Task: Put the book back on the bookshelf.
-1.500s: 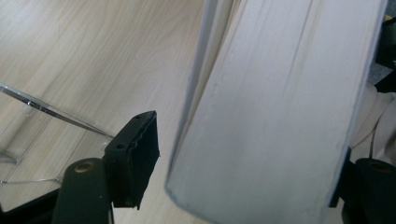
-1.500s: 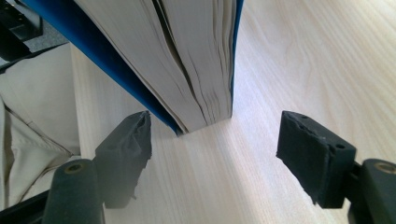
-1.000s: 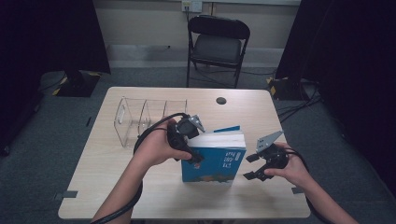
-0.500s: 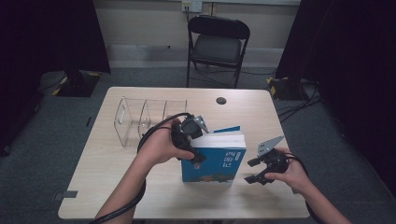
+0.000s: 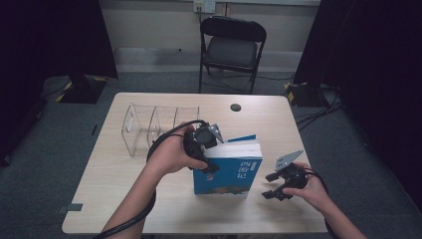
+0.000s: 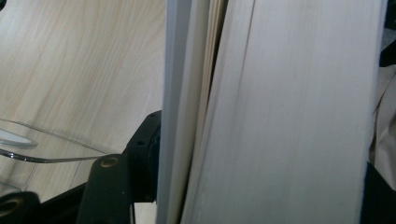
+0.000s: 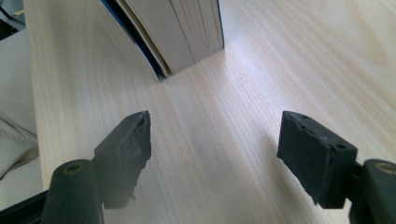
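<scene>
Near the middle of the table (image 5: 124, 199), the left gripper (image 5: 208, 149) comes down on the top edge of a blue book (image 5: 228, 174) that stands upright with its cover toward the near edge. Its jaws have just been closing with the book's page block between them. In the left gripper view the pale pages (image 6: 289, 116) sit between the two jaws, one black jaw lying right against the outer leaves at the left, yet whether the pads truly press on the book cannot be told from here. The left hand (image 5: 171, 154) wraps the gripper's body, and its cable loops back over the wrist toward the near edge.

The right gripper (image 5: 274, 185) rests low by the table's near right part, just beside the book's right side but apart from it. Its jaws stand well open with nothing between them; in the right gripper view bare wood lies between the two black pads (image 7: 126, 140), and the book's lower corner (image 7: 187, 42) shows ahead of them. The right hand (image 5: 306, 186) holds it from behind.

Behind the left hand, toward the far left part of the table, stands a clear rack (image 5: 154, 127) with dividers. A small dark disc (image 5: 235, 107) lies near the far edge. Beyond the table a folding chair (image 5: 231, 47) faces it.
</scene>
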The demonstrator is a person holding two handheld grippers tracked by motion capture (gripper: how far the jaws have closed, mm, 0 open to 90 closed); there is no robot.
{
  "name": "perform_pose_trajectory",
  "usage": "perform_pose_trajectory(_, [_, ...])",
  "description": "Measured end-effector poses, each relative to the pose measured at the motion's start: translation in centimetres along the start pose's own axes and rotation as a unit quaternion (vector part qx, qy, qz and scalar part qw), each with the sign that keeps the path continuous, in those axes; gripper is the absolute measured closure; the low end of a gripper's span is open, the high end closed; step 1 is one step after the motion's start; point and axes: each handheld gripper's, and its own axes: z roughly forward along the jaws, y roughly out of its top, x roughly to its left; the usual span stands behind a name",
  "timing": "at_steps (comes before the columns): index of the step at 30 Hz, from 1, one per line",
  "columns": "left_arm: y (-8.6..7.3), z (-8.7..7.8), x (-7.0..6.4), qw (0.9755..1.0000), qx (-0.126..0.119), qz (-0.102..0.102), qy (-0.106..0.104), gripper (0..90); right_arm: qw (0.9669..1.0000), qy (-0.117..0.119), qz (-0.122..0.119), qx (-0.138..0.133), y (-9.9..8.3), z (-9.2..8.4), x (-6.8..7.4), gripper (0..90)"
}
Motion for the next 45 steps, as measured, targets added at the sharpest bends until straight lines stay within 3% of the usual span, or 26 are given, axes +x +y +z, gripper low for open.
perform_pose_trajectory(6, [0.9, 0.4, -0.2, 0.9999, 0.005, 0.009, 0.000, 41.4, 0.9999, 0.000, 0.017, -0.004, -1.2, 0.4, -0.3, 25.1])
perform_pose_trajectory(11, [1.2, 0.8, -0.4, 0.9997, 0.012, 0.015, -0.014, 45.6, 0.9997, -0.010, 0.020, -0.008, -1.8, 0.4, -0.5, 24.2])
perform_pose_trajectory(14, [1.1, 0.8, -0.4, 0.9998, 0.004, 0.015, -0.009, 46.8, 0.9996, -0.013, 0.019, -0.014, -2.2, 0.6, -0.6, 22.9])
perform_pose_trajectory(18, [0.9, 0.7, -0.4, 0.9998, 0.002, 0.004, -0.017, 55.7, 0.9995, -0.019, 0.018, -0.017, -2.2, 0.6, -0.6, 22.4])
perform_pose_trajectory(21, [0.9, 0.6, -0.8, 0.9999, 0.005, -0.001, -0.009, 57.9, 0.9994, -0.030, 0.010, -0.017, -2.3, 0.7, -0.5, 22.0])
perform_pose_trajectory(28, [1.1, 0.4, -1.6, 0.9996, 0.018, -0.017, 0.010, 60.6, 0.9972, -0.057, 0.000, -0.049, -3.0, 1.0, -0.1, 21.9])
perform_pose_trajectory(33, [0.9, 0.3, -1.5, 0.9983, 0.017, -0.053, 0.016, 61.2, 0.9961, -0.071, -0.007, -0.052, -3.2, 1.1, 0.3, 21.8])
perform_pose_trajectory(37, [0.8, 0.2, -1.5, 0.9982, 0.023, -0.051, 0.022, 61.0, 0.9947, -0.080, -0.015, -0.063, -3.5, 1.2, 0.4, 21.9])
perform_pose_trajectory(42, [0.5, 0.4, -1.4, 0.9984, 0.009, -0.052, 0.021, 59.8, 0.9922, -0.092, -0.012, -0.083, -4.0, 1.4, 0.6, 22.1])
perform_pose_trajectory(45, [0.5, 0.8, -1.6, 0.9978, 0.008, -0.056, 0.033, 55.6, 0.9911, -0.097, -0.013, -0.091, -4.1, 1.5, 0.6, 22.1])
